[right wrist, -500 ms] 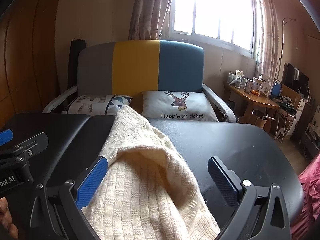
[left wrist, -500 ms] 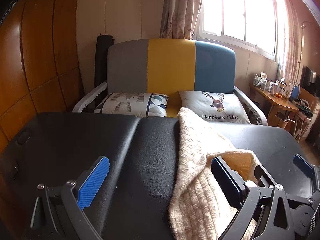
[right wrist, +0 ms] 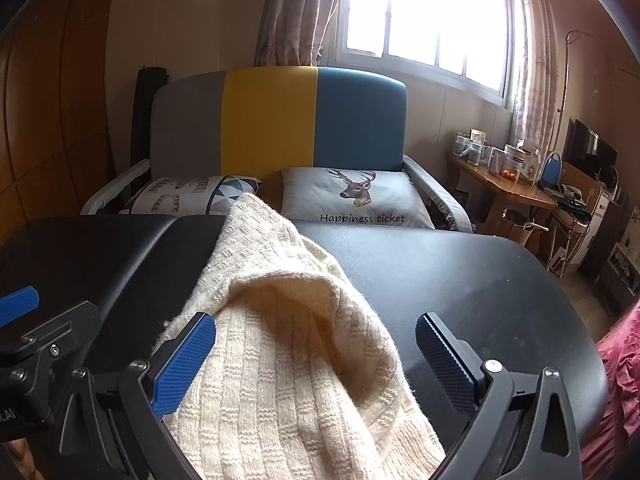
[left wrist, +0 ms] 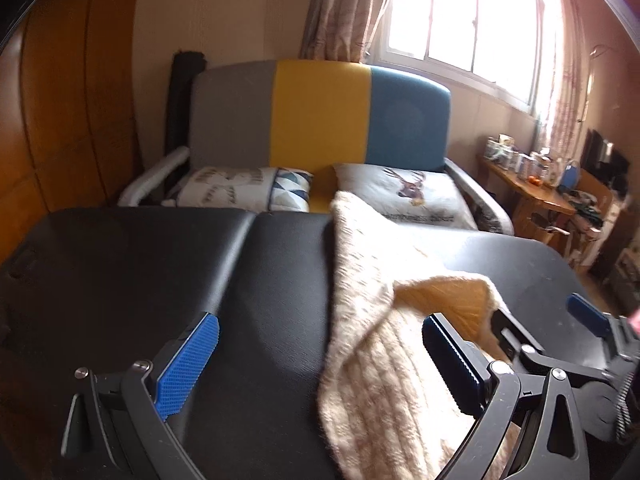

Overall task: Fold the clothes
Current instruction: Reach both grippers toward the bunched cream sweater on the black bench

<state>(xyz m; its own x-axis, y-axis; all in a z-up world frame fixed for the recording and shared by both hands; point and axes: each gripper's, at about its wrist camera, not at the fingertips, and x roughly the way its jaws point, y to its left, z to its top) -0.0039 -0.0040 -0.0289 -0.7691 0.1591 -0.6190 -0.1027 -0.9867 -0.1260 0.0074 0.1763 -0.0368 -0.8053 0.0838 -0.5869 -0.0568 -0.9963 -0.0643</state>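
Observation:
A cream knitted sweater (right wrist: 288, 344) lies in a long heap on the black padded table (right wrist: 460, 272), running from near me to the far edge. My right gripper (right wrist: 316, 360) stands open above its near end, with the knit under and between the blue pads but not pinched. In the left wrist view the same sweater (left wrist: 372, 304) has a turned-up flap. My left gripper (left wrist: 320, 360) is open too, its left pad over bare table (left wrist: 140, 264) and its right pad beside the knit. The right gripper (left wrist: 540, 344) shows at the right edge of that view.
Behind the table stands a grey, yellow and blue sofa (right wrist: 276, 120) with two cushions (right wrist: 352, 200). A wooden desk (right wrist: 504, 188) with jars and clutter is at the right under the window. Wooden panelling lines the left wall. Red fabric (right wrist: 620, 380) shows at the right edge.
The left wrist view has shifted a little and is blurred by motion. The sweater's flap looks more raised and spread. Both grippers stay open, as before.

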